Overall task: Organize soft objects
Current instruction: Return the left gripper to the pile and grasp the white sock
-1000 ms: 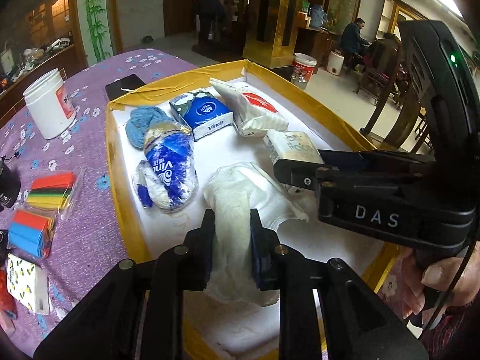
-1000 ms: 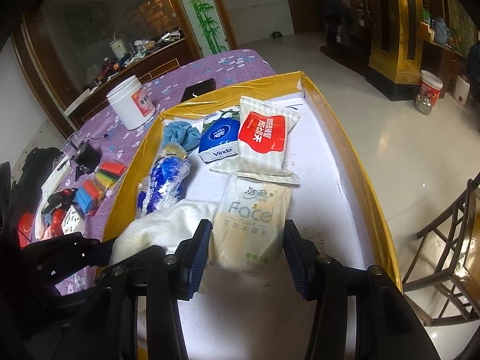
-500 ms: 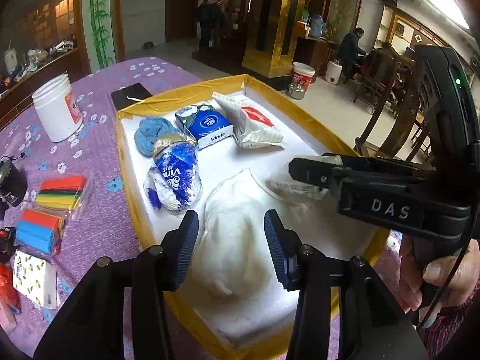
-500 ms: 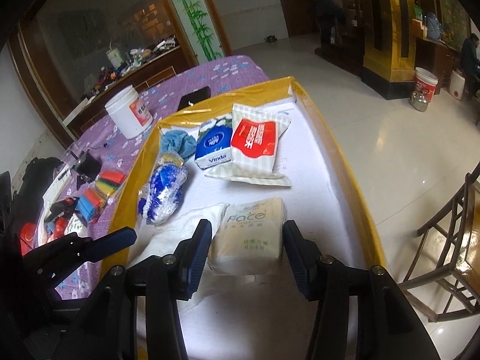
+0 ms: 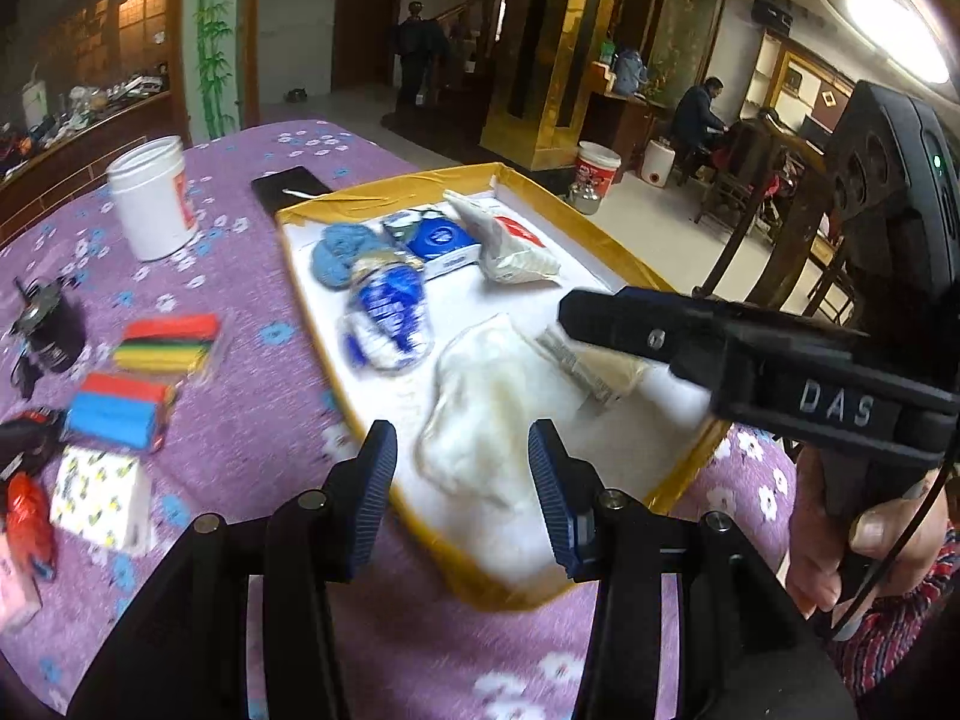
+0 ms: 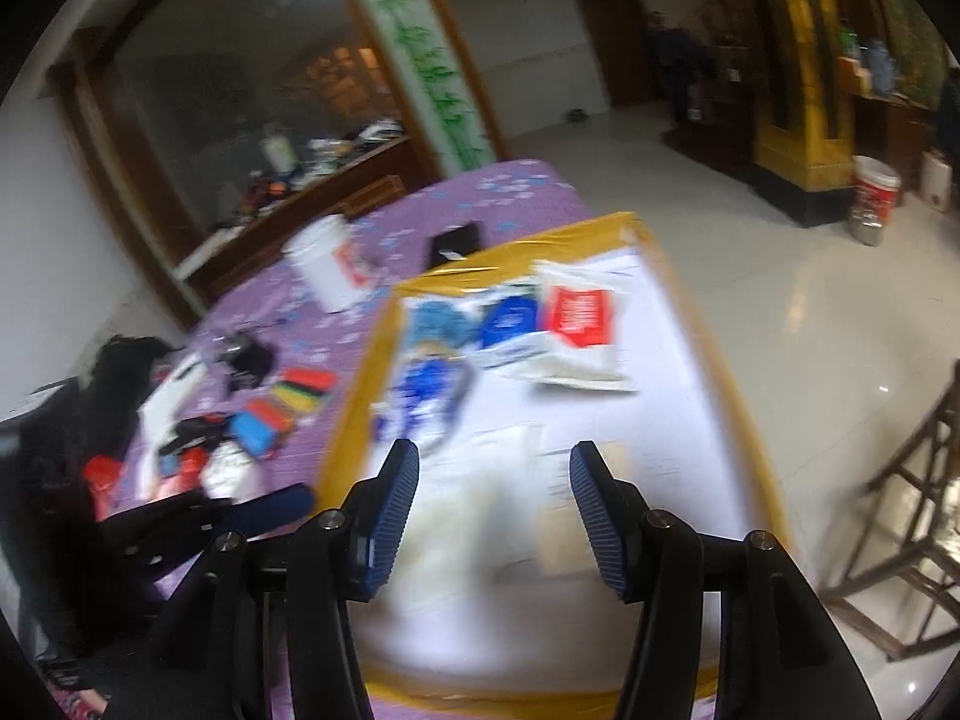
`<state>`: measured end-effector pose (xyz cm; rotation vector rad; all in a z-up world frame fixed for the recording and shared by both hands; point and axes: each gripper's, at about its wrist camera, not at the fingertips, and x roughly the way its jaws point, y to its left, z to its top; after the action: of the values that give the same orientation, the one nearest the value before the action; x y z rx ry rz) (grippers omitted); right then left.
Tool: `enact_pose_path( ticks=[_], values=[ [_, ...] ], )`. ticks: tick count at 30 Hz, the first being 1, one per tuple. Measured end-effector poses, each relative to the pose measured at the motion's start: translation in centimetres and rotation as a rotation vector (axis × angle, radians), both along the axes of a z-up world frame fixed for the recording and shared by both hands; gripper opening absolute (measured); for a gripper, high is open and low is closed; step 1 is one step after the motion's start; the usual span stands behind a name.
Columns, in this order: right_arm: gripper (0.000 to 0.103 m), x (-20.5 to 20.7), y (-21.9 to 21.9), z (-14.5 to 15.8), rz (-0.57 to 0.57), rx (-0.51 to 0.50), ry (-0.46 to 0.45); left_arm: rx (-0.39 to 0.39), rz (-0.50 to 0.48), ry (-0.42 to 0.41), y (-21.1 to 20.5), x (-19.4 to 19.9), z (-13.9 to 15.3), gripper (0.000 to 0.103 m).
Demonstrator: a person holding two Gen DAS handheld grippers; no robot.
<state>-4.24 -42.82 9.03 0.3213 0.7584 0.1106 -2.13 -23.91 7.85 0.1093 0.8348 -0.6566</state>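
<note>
Both hand-held grippers hang released above the gold-rimmed tray (image 5: 606,252) on the purple flowered surface (image 5: 240,438). Left hand-held gripper (image 5: 462,492): jaws have just been opening, nothing pressed between them; the white towel (image 5: 492,396) lies flat in the tray just beyond its tips, toward 12 o'clock. Right hand-held gripper (image 6: 492,504): jaws have just been opening too, empty; the beige tissue pack (image 6: 576,516) lies in the tray under its right finger, touching the towel's edge. Further off at 12 o'clock sit a blue cloth (image 5: 339,252), a blue wrapped roll (image 5: 390,312), a blue tissue box (image 5: 444,243) and a red-labelled pack (image 5: 510,240).
</note>
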Motion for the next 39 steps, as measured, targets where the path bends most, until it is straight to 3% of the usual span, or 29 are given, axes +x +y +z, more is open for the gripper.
enact_pose_path(
  ticks=[15, 18, 21, 28, 35, 36, 37, 39],
  values=[
    [0.056, 1.3, 12.8, -1.9, 0.257, -0.043, 0.047, -0.077, 0.238, -0.009, 14.4, -1.2, 0.0, 0.044],
    [0.056, 1.7, 15.3, -2.9, 0.302, -0.048, 0.070, -0.092, 0.320, -0.014, 18.3, -1.5, -0.1, 0.059],
    [0.056, 1.8, 17.3, -4.0, 0.340, -0.053, 0.085, -0.092, 0.426, -0.045, 22.1, -1.4, 0.1, 0.060],
    [0.056, 1.9, 20.0, -5.9, 0.388, -0.046, 0.112, -0.103, 0.656, -0.007, 29.6, 1.5, -1.5, 0.067],
    [0.056, 1.9, 20.1, -7.0, 0.388, -0.040, 0.134, -0.026, 0.760, 0.067, 31.5, 6.1, -5.3, 0.068],
    [0.056, 1.9, 20.1, -6.9, 0.389, -0.041, 0.132, -0.058, 0.750, 0.072, 32.0, 6.4, -5.6, 0.066],
    [0.056, 1.8, 20.1, -6.9, 0.389, -0.041, 0.132, -0.090, 0.748, 0.083, 32.3, 6.5, -5.8, 0.048],
    [0.057, 1.7, 20.1, -6.8, 0.390, -0.041, 0.131, -0.122, 0.748, 0.104, 32.8, 6.5, -6.0, 0.024]
  ],
)
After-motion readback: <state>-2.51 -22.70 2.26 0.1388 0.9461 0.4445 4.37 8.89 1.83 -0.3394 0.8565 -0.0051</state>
